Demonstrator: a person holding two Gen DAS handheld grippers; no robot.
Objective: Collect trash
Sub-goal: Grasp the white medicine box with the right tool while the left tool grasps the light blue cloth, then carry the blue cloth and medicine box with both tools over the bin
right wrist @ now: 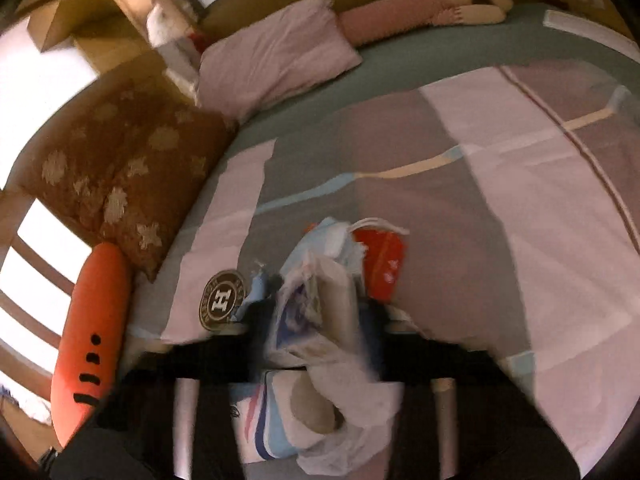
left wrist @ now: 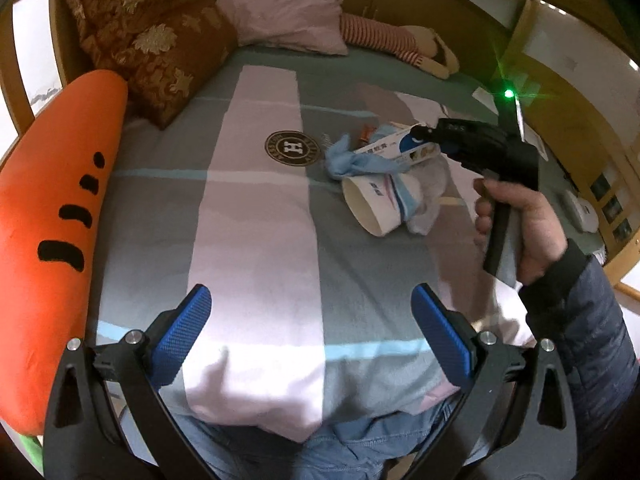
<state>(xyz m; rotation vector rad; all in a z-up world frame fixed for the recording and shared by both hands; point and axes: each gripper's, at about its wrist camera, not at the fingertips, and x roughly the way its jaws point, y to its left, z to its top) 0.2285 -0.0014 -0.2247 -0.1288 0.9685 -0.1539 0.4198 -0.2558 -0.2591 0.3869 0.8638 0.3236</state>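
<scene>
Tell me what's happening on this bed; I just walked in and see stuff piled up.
A person is clearing trash off the bedspread with two handheld claws. The right claw is closed on a small white-and-blue box, above a heap with a paper cup, a blue rag and a red wrapper. The left claw hangs open and empty over the near edge of the bed.
</scene>
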